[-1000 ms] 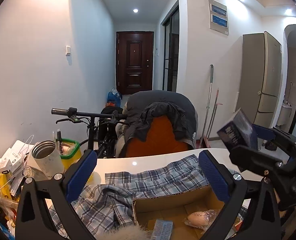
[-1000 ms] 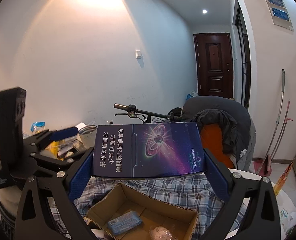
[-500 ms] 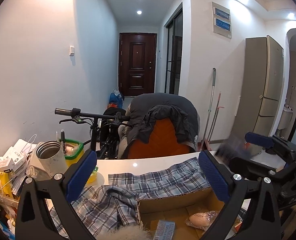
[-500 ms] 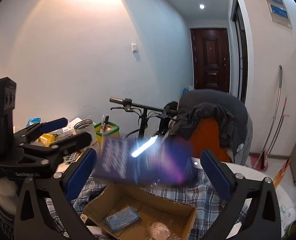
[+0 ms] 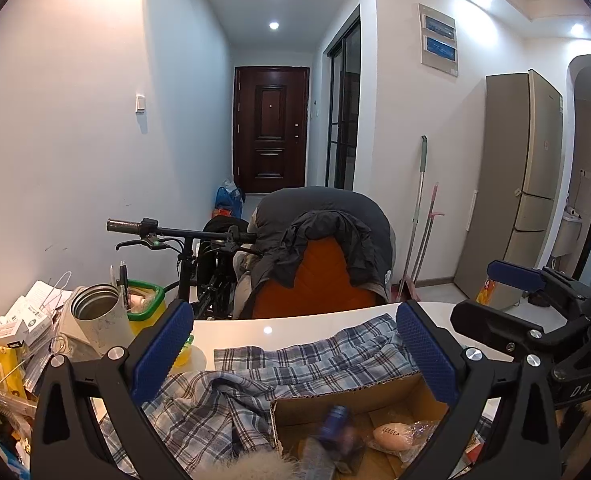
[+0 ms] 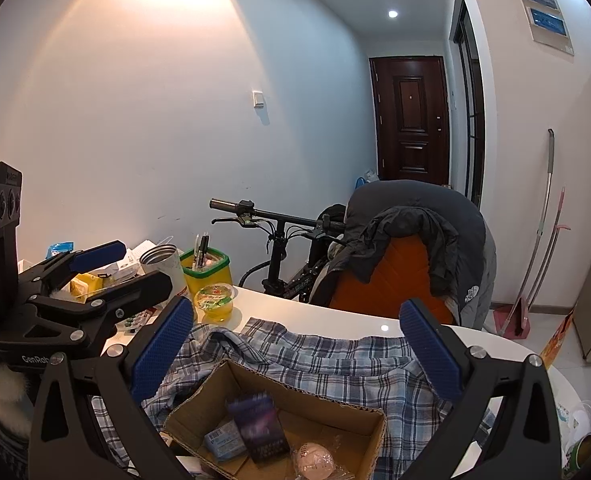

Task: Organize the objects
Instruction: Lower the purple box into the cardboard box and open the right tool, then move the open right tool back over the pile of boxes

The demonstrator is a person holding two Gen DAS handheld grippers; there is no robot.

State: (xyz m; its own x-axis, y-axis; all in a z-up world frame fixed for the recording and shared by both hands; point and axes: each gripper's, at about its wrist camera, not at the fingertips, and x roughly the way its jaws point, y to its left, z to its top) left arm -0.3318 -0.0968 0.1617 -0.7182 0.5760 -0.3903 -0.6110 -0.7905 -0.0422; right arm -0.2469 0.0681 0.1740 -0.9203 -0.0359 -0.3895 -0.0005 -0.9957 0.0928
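Jaws of both grippers gape empty; only right view shows purple carton (image 6: 260, 428) clearly.

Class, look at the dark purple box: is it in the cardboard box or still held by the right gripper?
In. The dark purple box lies inside the cardboard box; the right gripper is open and empty.
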